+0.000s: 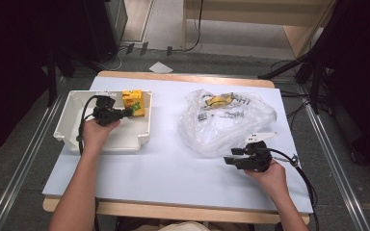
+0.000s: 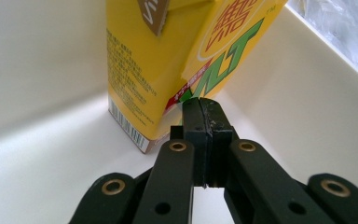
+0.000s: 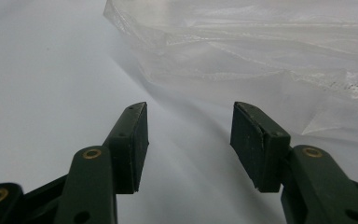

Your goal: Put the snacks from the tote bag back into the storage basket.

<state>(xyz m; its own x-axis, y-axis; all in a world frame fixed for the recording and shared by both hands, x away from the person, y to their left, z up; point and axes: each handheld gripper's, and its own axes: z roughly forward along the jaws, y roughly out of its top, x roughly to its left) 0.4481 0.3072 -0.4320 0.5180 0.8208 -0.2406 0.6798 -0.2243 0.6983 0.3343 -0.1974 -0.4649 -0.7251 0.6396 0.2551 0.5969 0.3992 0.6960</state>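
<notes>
A yellow drink carton (image 1: 132, 102) stands in the far right corner of a white bin (image 1: 65, 120). In the left gripper view the carton (image 2: 140, 84) leans slightly, its green and red print facing me. My left gripper (image 1: 126, 112) reaches into the bin; its jaws are pressed together with nothing between them, and the tips (image 2: 204, 105) sit right at the carton's lower edge. My right gripper (image 1: 231, 157) rests low over the table near a clear plastic bag (image 1: 226, 120). It is open (image 3: 189, 116), with bare table between the pads and the bag (image 3: 270, 46) just beyond.
The white bin's walls (image 2: 307, 93) close in around the left gripper. The bag holds printed packets (image 1: 219, 101). The pale blue table top (image 1: 164, 168) stretches between bin and bag. Dark stands and cables flank the table.
</notes>
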